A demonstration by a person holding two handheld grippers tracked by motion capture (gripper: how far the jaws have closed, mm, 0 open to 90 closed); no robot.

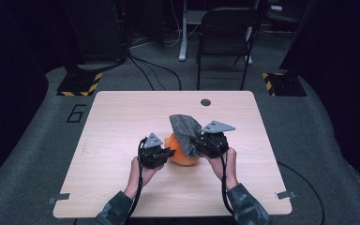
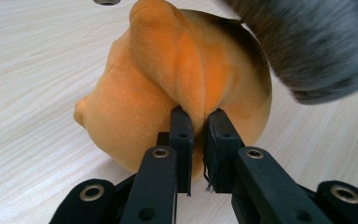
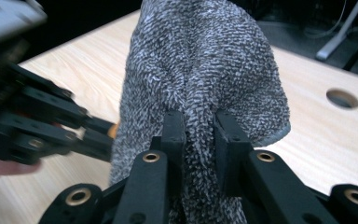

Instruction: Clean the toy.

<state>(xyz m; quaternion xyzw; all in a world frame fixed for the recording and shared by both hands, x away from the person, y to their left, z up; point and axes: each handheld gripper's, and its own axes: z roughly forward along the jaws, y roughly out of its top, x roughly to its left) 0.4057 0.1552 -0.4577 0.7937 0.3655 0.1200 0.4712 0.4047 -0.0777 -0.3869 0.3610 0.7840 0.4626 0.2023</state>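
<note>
The soft orange plush toy (image 1: 183, 154) lies near the middle of the pale wooden table (image 1: 117, 140), slightly toward the near edge. A fold of its fabric is pinched by the left tool (image 2: 198, 122) — jaws narrow, plush squeezed between the pads, seen clearly in the left gripper view. The fuzzy grey knitted cloth (image 3: 200, 70) is gripped by the right tool (image 3: 199, 125), jaws narrow with the knit bunched between them; in the high view the cloth (image 1: 185, 127) is draped over the far right side of the toy and held raised above it.

Step in hand, as judged: the grey cloth is being pulled off the orange toy while the toy is pinned. To do it well, the left pinch should be kept firm and low so the toy is not dragged along; the cloth should be drawn up and away to the right, steadily — no jerk, since the knit could snag on the plush. Both grips sit on thin folds, so slipping is a risk.

Containers: none are seen on the table; a round hole (image 1: 206, 102) is set in the table's far side.
</note>
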